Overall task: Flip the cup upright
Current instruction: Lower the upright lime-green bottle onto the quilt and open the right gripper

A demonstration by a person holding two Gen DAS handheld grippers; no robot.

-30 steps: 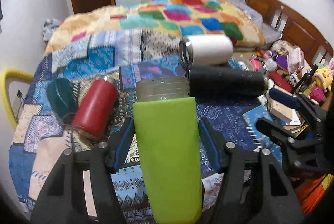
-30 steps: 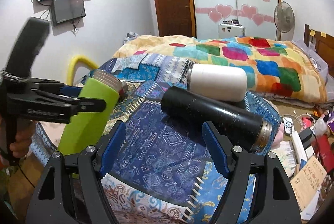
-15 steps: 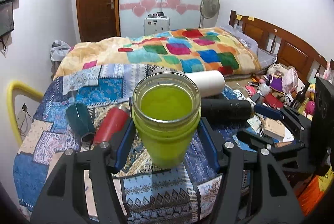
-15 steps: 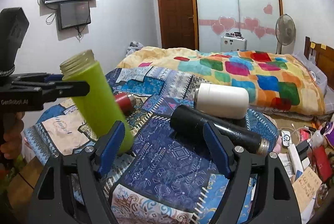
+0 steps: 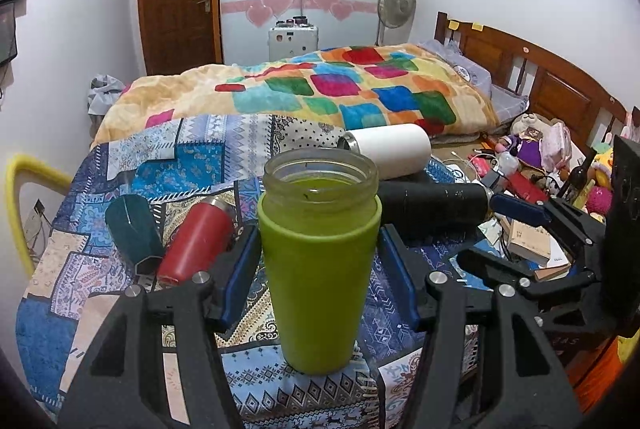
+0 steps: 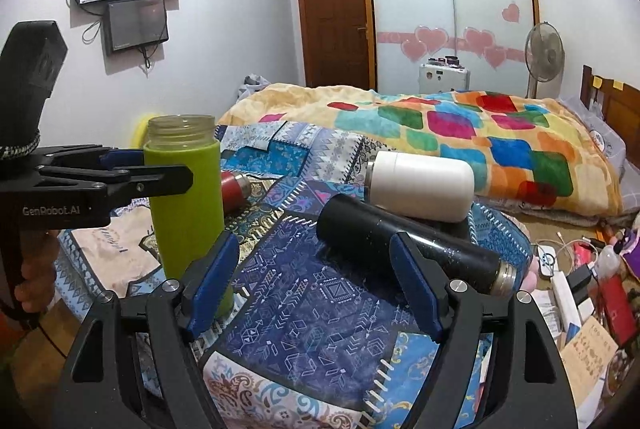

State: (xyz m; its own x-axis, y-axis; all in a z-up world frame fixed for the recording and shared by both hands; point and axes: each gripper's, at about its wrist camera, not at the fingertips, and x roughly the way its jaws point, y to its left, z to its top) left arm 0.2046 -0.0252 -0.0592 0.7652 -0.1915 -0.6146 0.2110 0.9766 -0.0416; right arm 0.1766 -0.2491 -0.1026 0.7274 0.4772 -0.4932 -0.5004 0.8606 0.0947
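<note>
The green cup stands upright on the patchwork cloth, mouth up, between the fingers of the left gripper, which close on its sides. The right gripper is wide open and holds nothing; a black bottle lies just ahead of it.

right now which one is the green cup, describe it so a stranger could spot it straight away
On the blue patterned quilt at the near end of the bed, several flasks are scattered. The green cup is nearest, between the left gripper's fingers. It alone stands upright, its clear threaded mouth open, while the red flask, white flask and black flask lie on their sides.
</note>
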